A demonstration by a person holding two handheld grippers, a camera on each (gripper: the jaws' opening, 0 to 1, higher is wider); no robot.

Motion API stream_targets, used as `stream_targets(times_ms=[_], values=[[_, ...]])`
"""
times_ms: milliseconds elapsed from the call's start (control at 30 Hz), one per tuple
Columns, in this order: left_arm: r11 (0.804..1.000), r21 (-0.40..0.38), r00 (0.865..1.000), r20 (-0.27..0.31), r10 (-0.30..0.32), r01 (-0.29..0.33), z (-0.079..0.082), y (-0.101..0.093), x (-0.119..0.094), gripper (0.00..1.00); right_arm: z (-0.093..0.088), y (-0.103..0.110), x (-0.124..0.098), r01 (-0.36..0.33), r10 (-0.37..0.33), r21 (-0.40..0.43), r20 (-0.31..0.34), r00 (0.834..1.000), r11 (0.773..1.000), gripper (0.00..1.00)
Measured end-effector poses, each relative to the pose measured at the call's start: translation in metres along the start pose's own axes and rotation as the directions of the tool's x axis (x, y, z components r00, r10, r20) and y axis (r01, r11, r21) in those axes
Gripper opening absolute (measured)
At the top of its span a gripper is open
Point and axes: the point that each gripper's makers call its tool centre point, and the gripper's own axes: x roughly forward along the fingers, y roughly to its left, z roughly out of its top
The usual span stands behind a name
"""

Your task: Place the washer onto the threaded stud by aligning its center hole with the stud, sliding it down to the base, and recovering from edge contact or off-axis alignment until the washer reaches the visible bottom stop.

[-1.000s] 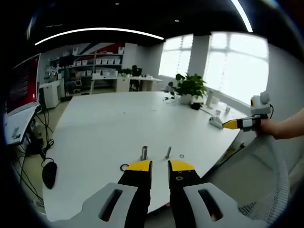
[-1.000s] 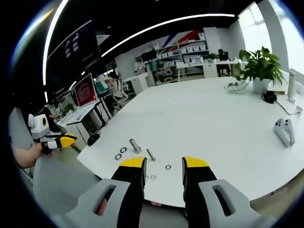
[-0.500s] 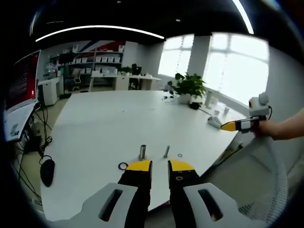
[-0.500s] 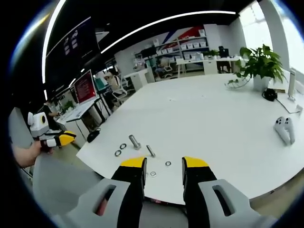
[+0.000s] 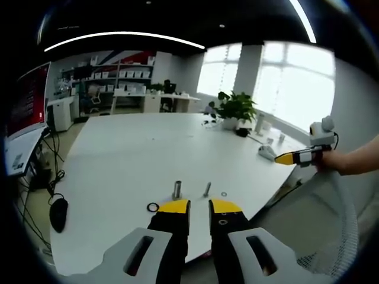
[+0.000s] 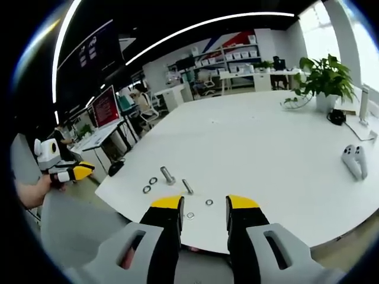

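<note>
Two threaded studs lie on the white table (image 5: 130, 154) near its front edge: a thick one (image 5: 177, 189) (image 6: 167, 175) and a thin one (image 5: 207, 189) (image 6: 187, 186). Loose washers lie around them: a dark ring (image 5: 153, 207), a small one (image 5: 224, 193), two at the left (image 6: 153, 180) (image 6: 146, 189), and two nearer me (image 6: 209, 202) (image 6: 190, 215). My left gripper (image 5: 199, 207) hovers just short of the studs with a narrow gap and holds nothing. My right gripper (image 6: 204, 204) is open and bare. Each gripper is also seen off the table's edge (image 5: 287, 157) (image 6: 77, 171).
A white controller (image 6: 355, 161) (image 5: 267, 152) lies on the table's far side. A potted plant (image 5: 235, 108) (image 6: 323, 77) stands at the back. A monitor (image 5: 26, 106) and a mouse (image 5: 58, 214) are off to the left. A mesh chair back (image 5: 337, 236) is beside the table edge.
Both views have shifted slightly with the hands. The studs and washers lie where they were, and both grippers keep the same gaps.
</note>
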Motion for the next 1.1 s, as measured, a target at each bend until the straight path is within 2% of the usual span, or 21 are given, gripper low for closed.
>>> stream_targets(times_ms=[1100], values=[[1.000, -0.001, 1.000, 0.001, -0.007, 0.007, -0.0006, -0.0002, -0.0011, 0.09, -0.0010, -0.0018, -0.0007, 0.014, -0.014, -0.007, -0.003, 1.000, 1.000, 0.30]])
